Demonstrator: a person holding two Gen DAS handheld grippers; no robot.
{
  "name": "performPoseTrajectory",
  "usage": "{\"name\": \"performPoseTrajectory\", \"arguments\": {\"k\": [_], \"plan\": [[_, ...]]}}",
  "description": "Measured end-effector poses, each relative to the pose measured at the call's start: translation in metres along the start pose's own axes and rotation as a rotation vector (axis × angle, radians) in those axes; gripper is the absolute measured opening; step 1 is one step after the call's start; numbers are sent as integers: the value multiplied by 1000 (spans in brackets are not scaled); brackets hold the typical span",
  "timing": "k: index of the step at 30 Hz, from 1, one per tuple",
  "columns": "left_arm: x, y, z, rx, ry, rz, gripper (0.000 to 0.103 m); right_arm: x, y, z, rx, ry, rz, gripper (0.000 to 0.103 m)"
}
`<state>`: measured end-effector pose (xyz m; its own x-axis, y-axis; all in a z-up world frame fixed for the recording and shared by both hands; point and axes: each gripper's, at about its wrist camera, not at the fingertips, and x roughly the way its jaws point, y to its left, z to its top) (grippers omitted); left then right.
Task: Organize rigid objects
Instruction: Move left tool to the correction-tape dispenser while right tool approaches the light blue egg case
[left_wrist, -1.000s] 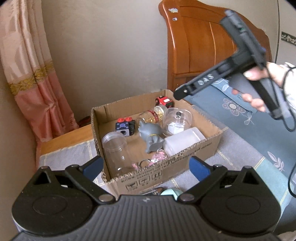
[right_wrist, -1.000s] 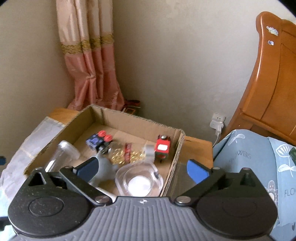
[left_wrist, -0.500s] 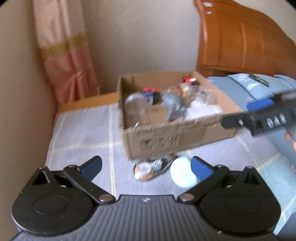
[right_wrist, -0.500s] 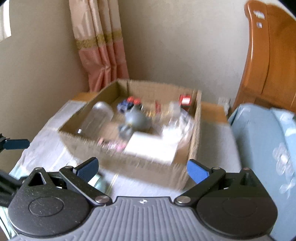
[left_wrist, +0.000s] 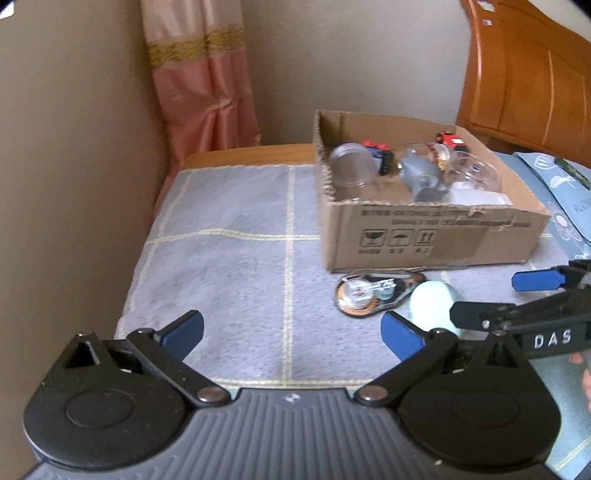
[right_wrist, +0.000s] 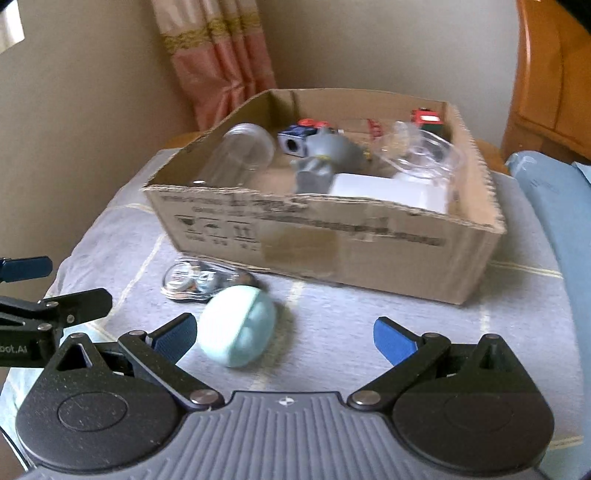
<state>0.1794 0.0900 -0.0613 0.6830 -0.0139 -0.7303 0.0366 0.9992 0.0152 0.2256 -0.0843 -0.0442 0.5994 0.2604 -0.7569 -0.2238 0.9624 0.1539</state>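
Note:
A cardboard box (left_wrist: 436, 236) (right_wrist: 332, 251) on a grey checked cloth holds a clear jar (right_wrist: 240, 155), a grey toy (right_wrist: 325, 155), a red toy train (right_wrist: 426, 118), a white container (right_wrist: 388, 188) and a clear bowl (right_wrist: 424, 151). In front of the box lie a pale mint round case (right_wrist: 236, 325) (left_wrist: 432, 306) and a clear correction-tape dispenser (left_wrist: 373, 291) (right_wrist: 195, 280). My left gripper (left_wrist: 291, 332) is open and empty, left of both. My right gripper (right_wrist: 284, 336) is open and empty, its left fingertip (right_wrist: 177, 336) beside the mint case.
A beige wall (left_wrist: 74, 184) and a pink curtain (left_wrist: 207, 81) stand to the left. A wooden headboard (left_wrist: 528, 74) and blue bedding (right_wrist: 554, 221) are to the right. The cloth (left_wrist: 229, 266) covers a small table beside the wall.
Both grippers pulled back and down from over the box to the cloth in front of it. The mint case and tape dispenser came into view.

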Motion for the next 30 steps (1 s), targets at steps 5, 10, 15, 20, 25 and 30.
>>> {"name": "performPoseTrajectory", "arguments": {"k": [5, 10, 15, 20, 25, 30], "plan": [[3, 12, -1, -28, 2, 32, 102, 16, 17, -4, -18, -23, -26, 103], [5, 18, -2, -48, -6, 19, 102, 35, 27, -11, -43, -39, -127, 103], [10, 9, -1, -33, -5, -30, 102, 34, 19, -15, -55, -64, -177, 103], [24, -9, 8, -29, 6, -91, 102, 28, -7, -17, -11, -60, -220, 103], [42, -35, 14, 17, -7, -112, 102, 20, -31, -24, -4, -76, -223, 103], [65, -58, 17, 48, 7, -123, 102, 19, -35, -29, -25, -101, -208, 103]]}}
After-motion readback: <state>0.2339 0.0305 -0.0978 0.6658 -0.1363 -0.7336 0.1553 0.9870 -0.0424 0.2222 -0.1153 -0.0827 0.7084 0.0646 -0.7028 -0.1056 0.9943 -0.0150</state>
